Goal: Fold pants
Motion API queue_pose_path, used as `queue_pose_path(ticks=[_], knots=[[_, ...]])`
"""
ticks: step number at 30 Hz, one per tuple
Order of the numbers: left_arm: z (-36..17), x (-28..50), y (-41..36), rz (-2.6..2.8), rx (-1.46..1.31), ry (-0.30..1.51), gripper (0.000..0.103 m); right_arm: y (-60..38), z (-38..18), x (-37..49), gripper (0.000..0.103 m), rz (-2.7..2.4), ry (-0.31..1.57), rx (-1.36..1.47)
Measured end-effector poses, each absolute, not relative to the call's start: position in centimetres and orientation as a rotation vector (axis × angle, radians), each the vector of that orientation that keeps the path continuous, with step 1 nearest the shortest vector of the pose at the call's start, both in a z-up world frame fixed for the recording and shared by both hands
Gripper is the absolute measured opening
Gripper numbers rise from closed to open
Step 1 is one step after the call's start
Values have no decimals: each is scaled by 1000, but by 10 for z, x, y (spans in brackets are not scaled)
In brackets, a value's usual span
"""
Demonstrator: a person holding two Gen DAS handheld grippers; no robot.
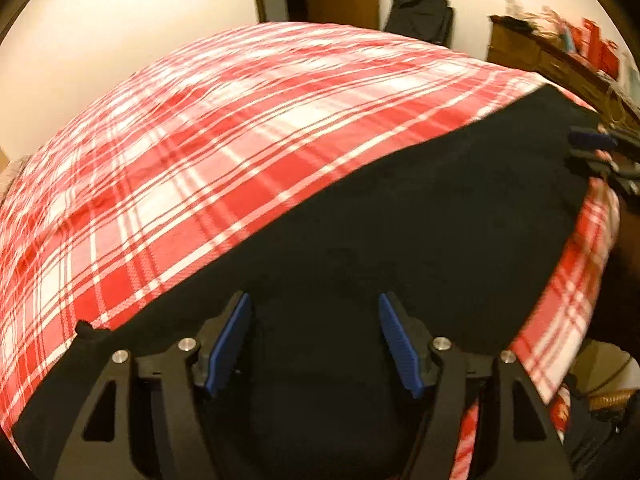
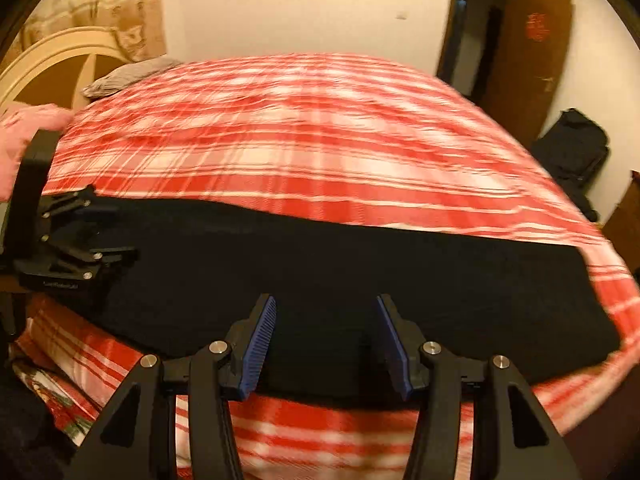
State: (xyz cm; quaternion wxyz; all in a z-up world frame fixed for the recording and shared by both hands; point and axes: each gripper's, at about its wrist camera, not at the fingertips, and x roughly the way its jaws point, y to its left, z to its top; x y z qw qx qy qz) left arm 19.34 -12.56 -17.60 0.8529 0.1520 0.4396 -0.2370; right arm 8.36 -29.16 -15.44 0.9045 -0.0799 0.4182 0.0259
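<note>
I see the dark, nearly black fabric pants (image 1: 400,220) lying flat as a long band across the bed covered in a red-and-white plaid blanket (image 1: 200,140), along its near edge. My left hand-held gripper (image 1: 316,340) sits over one end of the pants with its blue-padded fingers (image 1: 228,344) spread apart, pinching nothing. My right hand-held gripper (image 2: 326,344) hangs over the pants' near edge, jaws likewise spread wide and empty. Beyond the bed I make out a brown wooden door (image 2: 524,56), a black bag (image 1: 420,16) against the pale wall, and a grey pillow (image 2: 128,76) by the headboard.
</note>
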Motion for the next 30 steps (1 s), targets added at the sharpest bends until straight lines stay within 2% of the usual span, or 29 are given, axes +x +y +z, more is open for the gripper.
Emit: queue_pose_path(ticks=[2, 8, 18, 24, 28, 30], knots=[[-177, 198, -122, -489, 309, 926, 79, -285, -174, 90, 53, 59, 941, -181], [-166, 197, -99, -454, 287, 894, 77, -281, -183, 71, 53, 64, 985, -274], [-159, 212, 20, -201, 173, 886, 78, -270, -171, 67, 53, 93, 888, -214], [-179, 213, 19, -183, 197, 913, 78, -218, -171, 78, 53, 235, 849, -248], [-180, 213, 22, -185, 176, 903, 80, -191, -208, 90, 53, 240, 997, -372], [-175, 213, 29, -188, 168, 902, 80, -189, -208, 82, 53, 242, 955, -399]])
